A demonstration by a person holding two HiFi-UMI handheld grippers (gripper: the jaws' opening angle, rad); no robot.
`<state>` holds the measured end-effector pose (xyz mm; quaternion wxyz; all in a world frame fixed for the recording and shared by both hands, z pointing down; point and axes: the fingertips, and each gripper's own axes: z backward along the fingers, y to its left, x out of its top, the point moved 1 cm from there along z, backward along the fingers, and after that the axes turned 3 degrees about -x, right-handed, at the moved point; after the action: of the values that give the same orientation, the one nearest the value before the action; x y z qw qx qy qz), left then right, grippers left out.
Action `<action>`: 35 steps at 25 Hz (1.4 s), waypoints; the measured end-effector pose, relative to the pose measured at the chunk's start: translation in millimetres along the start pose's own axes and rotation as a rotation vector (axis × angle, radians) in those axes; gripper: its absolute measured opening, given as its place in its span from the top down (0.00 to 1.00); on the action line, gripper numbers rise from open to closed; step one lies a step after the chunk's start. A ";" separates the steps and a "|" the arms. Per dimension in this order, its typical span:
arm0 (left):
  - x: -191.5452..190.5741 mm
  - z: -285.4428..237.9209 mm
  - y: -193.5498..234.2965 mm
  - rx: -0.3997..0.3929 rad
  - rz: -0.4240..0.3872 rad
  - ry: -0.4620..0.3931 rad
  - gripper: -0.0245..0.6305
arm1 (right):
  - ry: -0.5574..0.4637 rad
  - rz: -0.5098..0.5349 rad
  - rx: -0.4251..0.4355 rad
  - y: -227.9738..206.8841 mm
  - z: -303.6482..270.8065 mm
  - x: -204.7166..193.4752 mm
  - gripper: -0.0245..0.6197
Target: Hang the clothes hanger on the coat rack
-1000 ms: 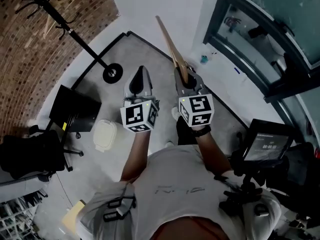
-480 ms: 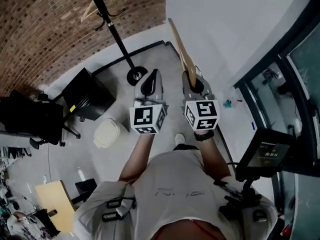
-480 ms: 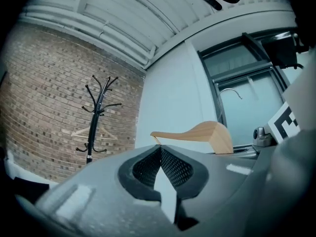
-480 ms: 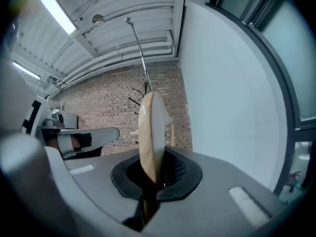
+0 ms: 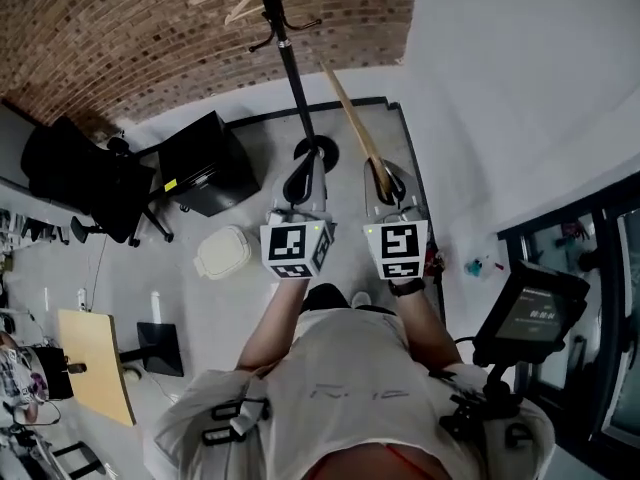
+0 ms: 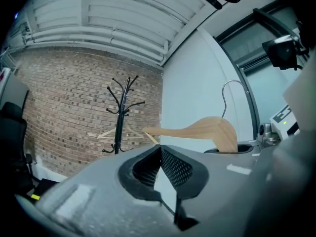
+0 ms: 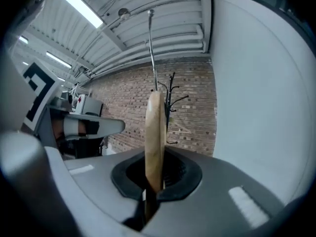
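The right gripper (image 7: pixel 154 177) has its fingers (image 7: pixel 175 174) clamped on the wooden clothes hanger (image 7: pixel 155 127), which stands edge-on mid-frame with its wire hook up. The left gripper (image 6: pixel 160 154) has its fingers (image 6: pixel 177 168) pressed together and empty. In the head view the hanger slants toward the upper centre, just right of the black coat rack (image 5: pixel 290 63) by the brick wall (image 5: pixel 130 38).

**A:** What does the floor hold?

**B:** The grey floor (image 5: pixel 250 313) carries a coat rack (image 5: pixel 292 73), standing on its round base. Just left of that base sits a black box (image 5: pixel 205 163). Nearer the person is a white lidded tub (image 5: pixel 223 252).

**A:** And at the edges?

**B:** A black office chair (image 5: pixel 85 183) stands at far left, with a pale wooden board (image 5: pixel 95 363) below it. A tripod with a screen (image 5: pixel 530 313) stands at right.
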<state>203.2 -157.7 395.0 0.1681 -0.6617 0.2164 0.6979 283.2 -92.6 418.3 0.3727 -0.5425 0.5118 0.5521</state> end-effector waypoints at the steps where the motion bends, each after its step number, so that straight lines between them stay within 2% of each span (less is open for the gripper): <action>1: -2.8 -1.3 5.2 0.014 -0.001 0.009 0.96 | 0.009 0.014 0.013 2.1 -7.1 -2.9 0.96; 7: -13.8 -18.6 52.0 0.070 -0.008 0.026 0.96 | 0.019 -0.010 0.121 16.9 -59.3 -12.1 0.95; 11: -18.8 -62.2 99.2 0.092 0.006 0.008 0.96 | 0.009 -0.016 0.171 20.3 -116.5 -12.3 0.95; 15: 4.8 -105.4 149.4 0.103 -0.010 -0.047 0.96 | 0.001 -0.023 0.188 19.2 -180.9 5.8 0.95; 18: 22.3 -132.6 185.8 0.114 -0.019 -0.079 0.96 | -0.029 0.009 0.206 21.6 -227.8 28.9 0.95; 22: 38.2 -150.8 228.0 0.127 -0.020 -0.108 0.96 | -0.015 0.094 0.247 32.7 -271.7 46.4 0.95; 26: 46.7 -162.1 271.3 0.175 -0.024 -0.132 0.96 | -0.034 0.108 0.303 33.0 -305.4 45.7 0.95; 35: 48.3 -209.5 295.0 0.210 -0.055 -0.098 0.96 | -0.048 0.097 0.454 17.8 -369.0 56.3 0.96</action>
<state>224.5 -520.8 363.8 0.2659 -0.6112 0.2615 0.6981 338.6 -462.0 407.5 0.4704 -0.4063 0.6393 0.4527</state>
